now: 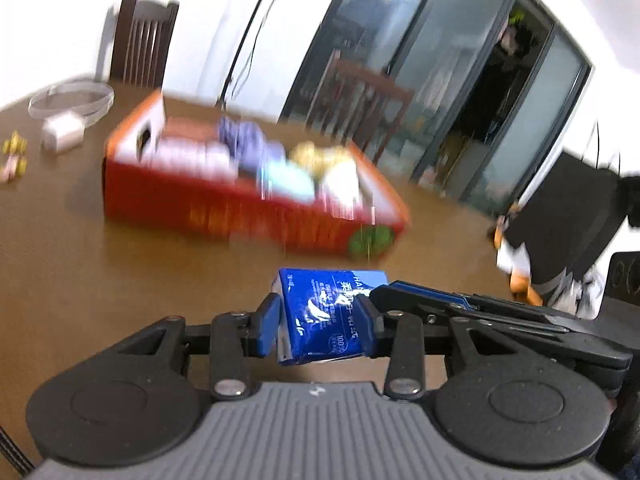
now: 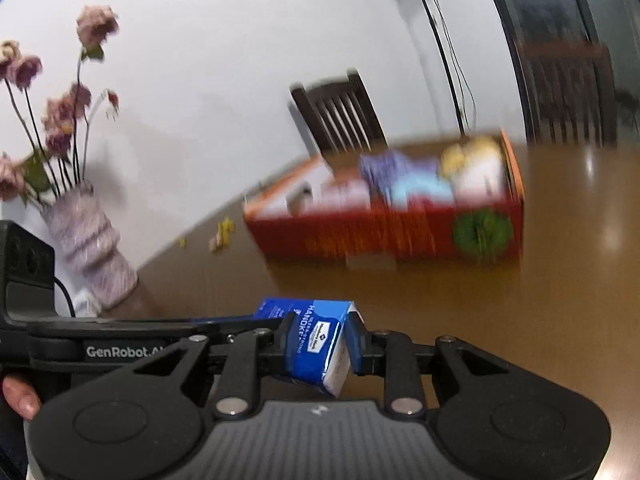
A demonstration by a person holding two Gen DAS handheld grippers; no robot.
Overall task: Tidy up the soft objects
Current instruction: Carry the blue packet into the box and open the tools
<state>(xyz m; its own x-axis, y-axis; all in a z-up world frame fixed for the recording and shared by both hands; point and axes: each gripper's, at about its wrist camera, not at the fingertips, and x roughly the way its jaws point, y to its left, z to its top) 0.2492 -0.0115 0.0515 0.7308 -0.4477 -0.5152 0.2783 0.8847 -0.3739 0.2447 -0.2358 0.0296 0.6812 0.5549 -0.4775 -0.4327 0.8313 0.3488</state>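
Right now both grippers clamp the same blue tissue pack (image 1: pixel 320 314), one from each end, and it hangs clear above the brown table (image 1: pixel 80 272). Seen from the left wrist, the left gripper (image 1: pixel 316 322) has its blue pads pressed against the pack's two sides, the pack tilted between them, with the right gripper's black fingers reaching in from the right to meet its far corner. Seen from the right wrist, the right gripper (image 2: pixel 320 348) pinches the pack's narrower end, white edge facing down, jaws drawn in close around it. Beyond the pack, well apart from it, sits the red box (image 1: pixel 224 204), blurred, already holding several soft packets. A vase of dried flowers (image 2: pixel 86 240) stands off to the left
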